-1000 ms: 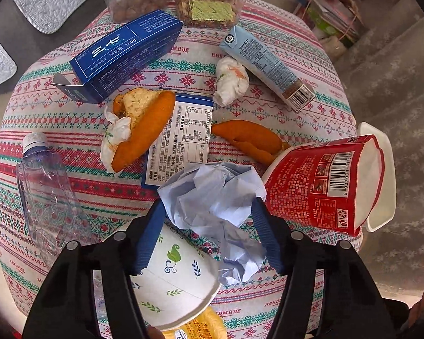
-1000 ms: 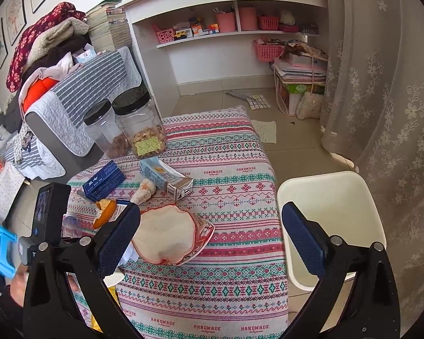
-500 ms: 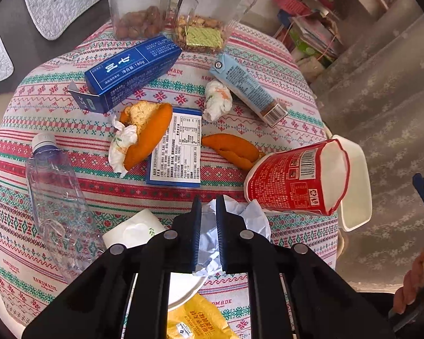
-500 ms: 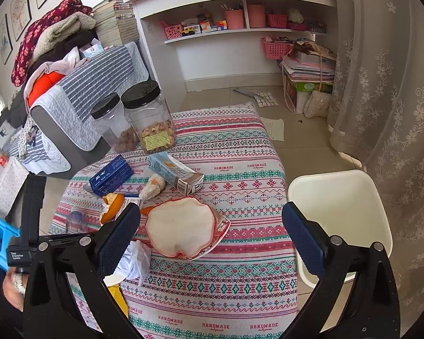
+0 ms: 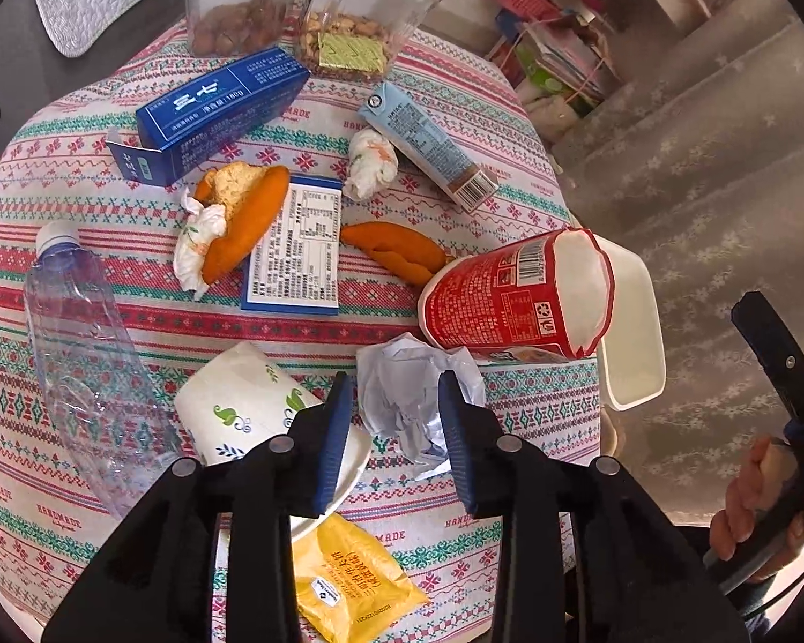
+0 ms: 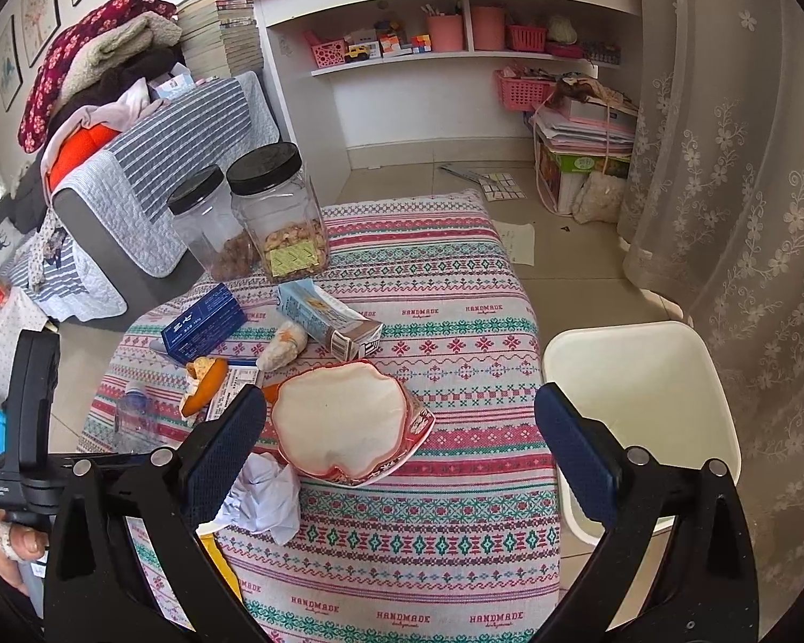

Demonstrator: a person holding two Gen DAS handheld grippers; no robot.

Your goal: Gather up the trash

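A crumpled pale-blue paper [image 5: 410, 402] lies on the patterned tablecloth [image 5: 455, 123], and it also shows in the right wrist view [image 6: 265, 498]. My left gripper [image 5: 396, 442] is partly open, its blue pads on either side of the paper without pinching it. A red noodle cup [image 5: 504, 303] lies on its side just beyond; its white mouth faces the right wrist view [image 6: 340, 428]. My right gripper [image 6: 396, 447] is wide open and empty above the table's near edge. A white bin [image 6: 643, 407] stands beside the table at the right.
On the cloth lie a paper cup [image 5: 241, 407], a clear bottle [image 5: 86, 343], a yellow packet [image 5: 354, 584], orange peels [image 5: 241, 219], a blue box [image 5: 214, 112], a light-blue carton [image 5: 429, 144], a tissue wad [image 5: 370, 171] and two jars [image 5: 370, 5]. A curtain [image 6: 734, 203] hangs at the right.
My left gripper closed on the crumpled paper half a second ago and has now opened partway and drawn back a little; the paper rests on the cloth. My right gripper stayed wide open.
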